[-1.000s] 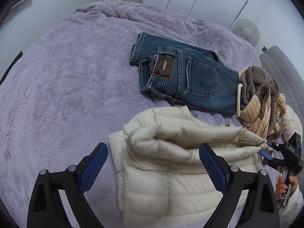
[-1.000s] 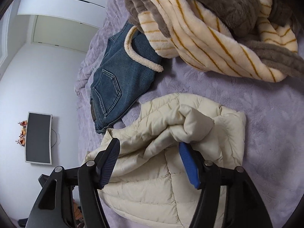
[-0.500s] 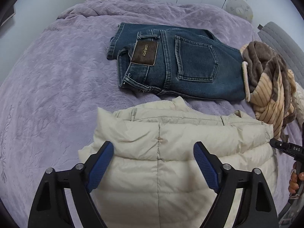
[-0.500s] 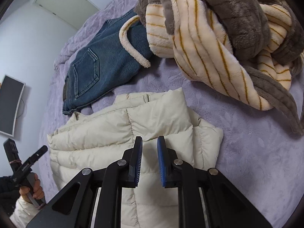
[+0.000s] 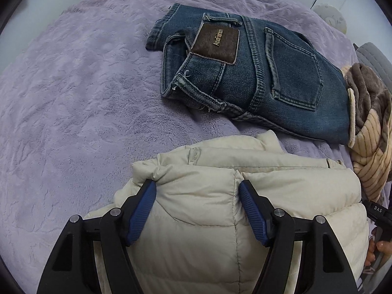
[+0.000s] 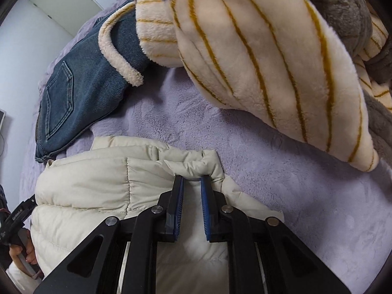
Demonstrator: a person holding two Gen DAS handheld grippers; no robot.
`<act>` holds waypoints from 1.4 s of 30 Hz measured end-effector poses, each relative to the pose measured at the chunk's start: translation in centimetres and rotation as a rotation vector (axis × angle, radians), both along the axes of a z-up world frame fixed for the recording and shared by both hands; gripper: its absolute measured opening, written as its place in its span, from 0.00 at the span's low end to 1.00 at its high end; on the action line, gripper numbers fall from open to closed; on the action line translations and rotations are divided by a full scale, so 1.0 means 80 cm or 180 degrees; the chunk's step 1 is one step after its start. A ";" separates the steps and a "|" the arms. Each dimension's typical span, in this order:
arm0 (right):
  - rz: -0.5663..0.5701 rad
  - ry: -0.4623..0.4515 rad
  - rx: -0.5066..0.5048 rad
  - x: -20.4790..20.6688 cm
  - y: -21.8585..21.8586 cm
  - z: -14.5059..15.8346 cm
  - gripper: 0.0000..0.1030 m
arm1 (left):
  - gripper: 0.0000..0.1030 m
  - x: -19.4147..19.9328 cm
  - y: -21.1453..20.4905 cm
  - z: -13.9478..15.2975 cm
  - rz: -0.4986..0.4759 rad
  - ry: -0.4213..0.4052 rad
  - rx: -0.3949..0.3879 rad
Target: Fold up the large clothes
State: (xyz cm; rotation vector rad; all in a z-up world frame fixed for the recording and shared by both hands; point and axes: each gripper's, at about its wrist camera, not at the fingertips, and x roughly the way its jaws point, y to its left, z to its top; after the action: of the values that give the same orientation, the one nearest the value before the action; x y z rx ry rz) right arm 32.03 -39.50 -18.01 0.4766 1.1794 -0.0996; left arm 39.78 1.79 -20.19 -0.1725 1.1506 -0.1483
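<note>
Left tool (image 5: 197, 196), narrowed from wide open, now straddles the cream puffer jacket's (image 5: 220, 220) folded edge; right tool (image 6: 191, 186) stays pinched on its corner, fold nearly complete.

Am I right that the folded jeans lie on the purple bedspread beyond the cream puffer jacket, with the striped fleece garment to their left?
Not quite: in the left wrist view the striped fleece garment sits to the right of the jeans. The rest holds: they lie folded on the purple bedspread, beyond the cream puffer jacket.
</note>
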 end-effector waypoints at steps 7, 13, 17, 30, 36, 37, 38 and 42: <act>-0.0051 0.0017 -0.0029 -0.006 -0.002 0.008 0.14 | 0.70 0.000 0.003 0.016 0.0101 0.0065 0.0047; -0.0040 -0.0009 -0.0076 -0.007 0.009 0.037 0.18 | 0.70 -0.011 0.004 0.045 0.0164 0.0034 0.0225; -0.0050 -0.0026 -0.0065 -0.014 0.013 0.052 0.18 | 0.70 -0.023 0.006 0.059 0.0188 0.0043 0.0262; -0.0086 -0.0195 0.0085 -0.074 0.037 0.104 0.62 | 1.00 -0.102 0.011 0.101 0.0156 -0.0006 0.0338; -0.0006 -0.0190 0.0241 -0.133 0.059 0.118 0.72 | 1.00 -0.144 0.015 0.101 0.0146 0.0151 0.0356; -0.0021 -0.0198 0.0317 -0.143 0.063 0.118 0.79 | 1.00 -0.152 0.016 0.099 0.0156 0.0188 0.0340; -0.0043 -0.0218 0.0419 -0.154 0.065 0.117 0.79 | 1.00 -0.160 0.017 0.097 0.0158 0.0233 0.0318; -0.0186 -0.0214 0.0824 -0.191 0.070 0.107 0.79 | 1.00 -0.188 0.017 0.090 0.0147 0.0330 0.0300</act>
State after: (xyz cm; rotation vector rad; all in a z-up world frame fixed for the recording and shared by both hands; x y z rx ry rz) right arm 16.73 -33.93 -9.43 0.7369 1.1175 0.0195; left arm 24.71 3.13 -12.99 -0.1241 1.2532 -0.0446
